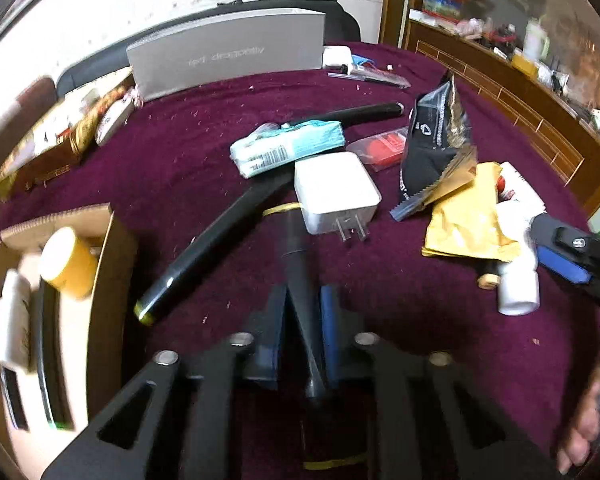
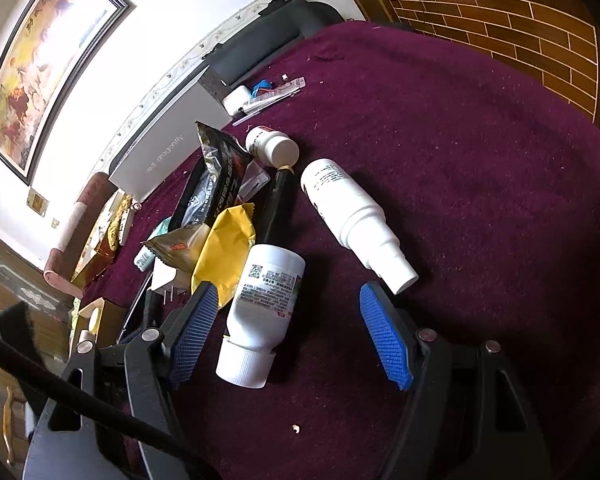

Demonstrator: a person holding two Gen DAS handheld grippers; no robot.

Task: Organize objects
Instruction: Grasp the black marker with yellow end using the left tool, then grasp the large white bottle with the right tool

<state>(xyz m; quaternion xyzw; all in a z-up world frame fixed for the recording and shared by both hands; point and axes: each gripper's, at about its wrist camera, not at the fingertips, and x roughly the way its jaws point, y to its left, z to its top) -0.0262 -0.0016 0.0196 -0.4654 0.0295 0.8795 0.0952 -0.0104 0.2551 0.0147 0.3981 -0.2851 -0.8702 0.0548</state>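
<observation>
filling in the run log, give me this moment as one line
left gripper: shut on black pen | right gripper: open, astride white bottle | cardboard box: partly filled

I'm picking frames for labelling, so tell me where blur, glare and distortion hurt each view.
Left wrist view: motion blur smears the cardboard box and yellow cap at the left edge, while the white charger stays fairly sharp; fisheye bends the table edge. Right wrist view: sharp bottle label, but window glare washes out the framed painting.

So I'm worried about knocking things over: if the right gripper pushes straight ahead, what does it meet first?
Probably the white bottle lying between the open right gripper fingers, cap toward it; depth is uncertain.
</observation>
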